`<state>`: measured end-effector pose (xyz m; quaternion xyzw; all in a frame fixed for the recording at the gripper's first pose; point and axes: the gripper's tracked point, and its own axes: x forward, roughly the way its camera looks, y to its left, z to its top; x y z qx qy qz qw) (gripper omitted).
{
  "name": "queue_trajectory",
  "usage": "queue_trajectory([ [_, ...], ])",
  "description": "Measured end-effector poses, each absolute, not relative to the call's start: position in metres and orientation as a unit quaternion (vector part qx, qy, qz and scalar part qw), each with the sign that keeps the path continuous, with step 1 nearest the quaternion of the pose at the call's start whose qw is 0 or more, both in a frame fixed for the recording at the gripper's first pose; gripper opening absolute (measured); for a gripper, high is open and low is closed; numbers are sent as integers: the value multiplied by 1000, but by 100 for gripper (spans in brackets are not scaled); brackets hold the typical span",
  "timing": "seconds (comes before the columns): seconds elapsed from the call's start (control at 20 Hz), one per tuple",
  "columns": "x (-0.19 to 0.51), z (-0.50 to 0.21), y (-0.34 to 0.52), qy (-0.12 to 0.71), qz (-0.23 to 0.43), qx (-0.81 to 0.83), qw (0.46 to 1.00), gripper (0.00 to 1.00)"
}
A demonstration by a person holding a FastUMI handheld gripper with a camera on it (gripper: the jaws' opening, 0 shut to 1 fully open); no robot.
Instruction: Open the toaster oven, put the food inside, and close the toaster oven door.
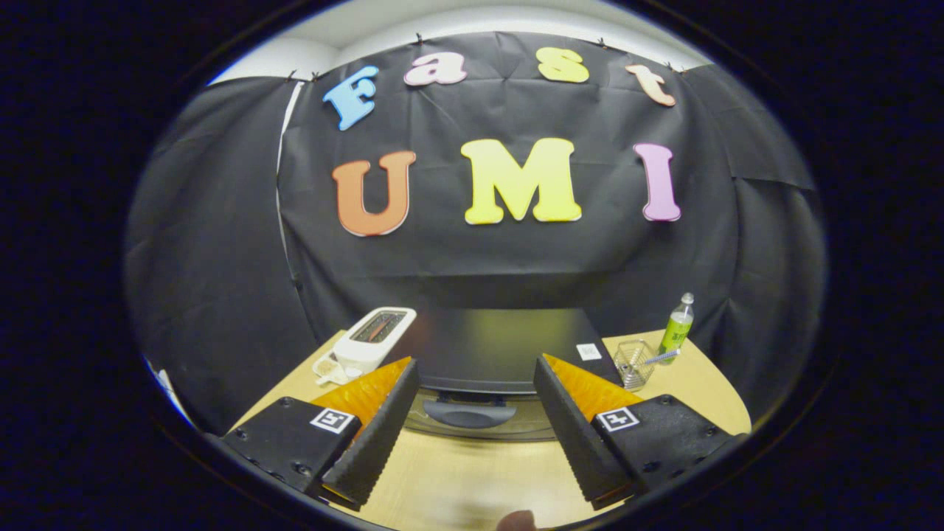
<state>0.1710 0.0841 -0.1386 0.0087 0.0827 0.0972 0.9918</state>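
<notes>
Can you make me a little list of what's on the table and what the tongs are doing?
tongs: open, holding nothing, above the table
toaster oven: black, just ahead of the tongs, door looks shut
door handle: seen between the fingers
white toaster: beside the oven
green bottle: standing upright on the oven's other side
clear cup: next to the bottle
table: light wood
food: can't tell
</notes>
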Motion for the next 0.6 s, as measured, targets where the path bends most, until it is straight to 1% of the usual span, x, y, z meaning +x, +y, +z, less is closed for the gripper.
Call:
queue_trajectory([
  [0.2, 139, -90, 84, 36, 108, 25, 993, 100],
  [0.4, 97, -60, 95, 26, 138, 38, 989, 100],
  [0.6, 51, -31, 91, -5, 123, 26, 992, 100],
])
